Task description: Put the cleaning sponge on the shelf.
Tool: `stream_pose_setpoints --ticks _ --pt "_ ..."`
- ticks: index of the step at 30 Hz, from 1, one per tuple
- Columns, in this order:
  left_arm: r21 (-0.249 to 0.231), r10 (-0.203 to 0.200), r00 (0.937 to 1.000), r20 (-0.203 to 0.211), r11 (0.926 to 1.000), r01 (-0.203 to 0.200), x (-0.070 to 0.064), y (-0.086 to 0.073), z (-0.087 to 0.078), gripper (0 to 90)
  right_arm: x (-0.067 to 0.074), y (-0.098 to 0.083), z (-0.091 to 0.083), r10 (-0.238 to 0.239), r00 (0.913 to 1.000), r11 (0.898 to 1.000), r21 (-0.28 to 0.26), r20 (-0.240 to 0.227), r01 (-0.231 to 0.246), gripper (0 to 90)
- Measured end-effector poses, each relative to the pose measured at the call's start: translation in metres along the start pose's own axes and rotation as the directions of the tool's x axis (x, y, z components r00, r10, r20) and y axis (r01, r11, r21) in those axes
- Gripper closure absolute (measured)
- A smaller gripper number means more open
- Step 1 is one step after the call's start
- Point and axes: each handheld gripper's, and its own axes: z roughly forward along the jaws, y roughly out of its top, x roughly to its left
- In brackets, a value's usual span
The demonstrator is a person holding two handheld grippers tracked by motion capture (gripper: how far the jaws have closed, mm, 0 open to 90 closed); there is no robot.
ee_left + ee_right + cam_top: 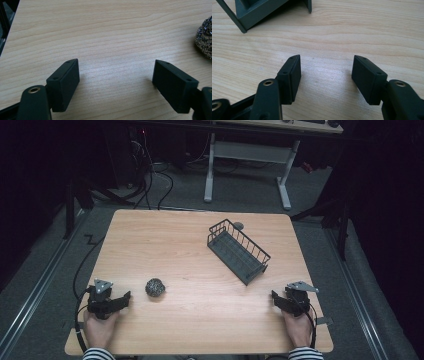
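The steel-wool ball (155,287) lies on the desk (200,260) just right of the left hand-held gripper (125,297), whose jaws stand open and empty. The right hand-held gripper (274,296), also open with nothing held, rests near the wire basket (238,251).

The steel scourer (205,37) and the wire basket (262,10) run past picture edges.

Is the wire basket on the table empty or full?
Empty: the wire basket shows only its bare floor; the steel scourer lies outside.

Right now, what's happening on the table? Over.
Left gripper open, empty. Right gripper open, empty. Steel scrubber beside left gripper, untouched. Wire basket apart; nothing between.
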Motion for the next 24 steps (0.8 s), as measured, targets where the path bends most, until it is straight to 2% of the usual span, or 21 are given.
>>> stream_pose_setpoints --ticks 5,9,12,16,21,22,24 --pt "0.000 -0.001 1.0000 0.001 1.0000 0.001 0.000 0.000 0.000 22.3 0.000 0.003 0.000 0.004 1.0000 1.000 0.015 -0.004 -0.004 45.4" --pt "-0.001 -0.001 1.0000 0.002 1.0000 0.001 0.000 0.000 0.000 22.3 -0.002 0.005 -0.002 0.022 0.9994 1.000 0.016 -0.026 -0.022 46.5" --pt "0.001 0.001 1.0000 0.001 1.0000 -0.001 0.000 0.000 0.000 22.3 -0.005 0.007 -0.008 0.052 0.9968 0.999 -0.009 -0.061 -0.053 47.8" --pt "0.000 0.002 1.0000 -0.003 1.0000 -0.002 0.000 0.000 0.000 22.4 -0.006 0.012 -0.013 0.041 0.9959 0.999 -0.029 -0.080 -0.043 48.2" --pt "0.000 0.001 1.0000 -0.002 1.0000 -0.001 0.000 0.000 0.000 22.3 -0.007 0.024 -0.021 0.041 0.9954 0.997 -0.059 -0.086 -0.046 48.3" --pt "0.000 0.000 1.0000 -0.001 1.0000 0.000 0.000 0.000 0.000 22.4 -0.008 0.031 -0.025 0.041 0.9951 0.995 -0.089 -0.090 -0.049 47.4" --pt "0.000 0.001 1.0000 -0.002 1.0000 -0.001 0.000 0.000 0.000 22.3 -0.008 0.037 -0.027 0.035 0.9962 0.994 -0.102 -0.080 -0.043 46.1"
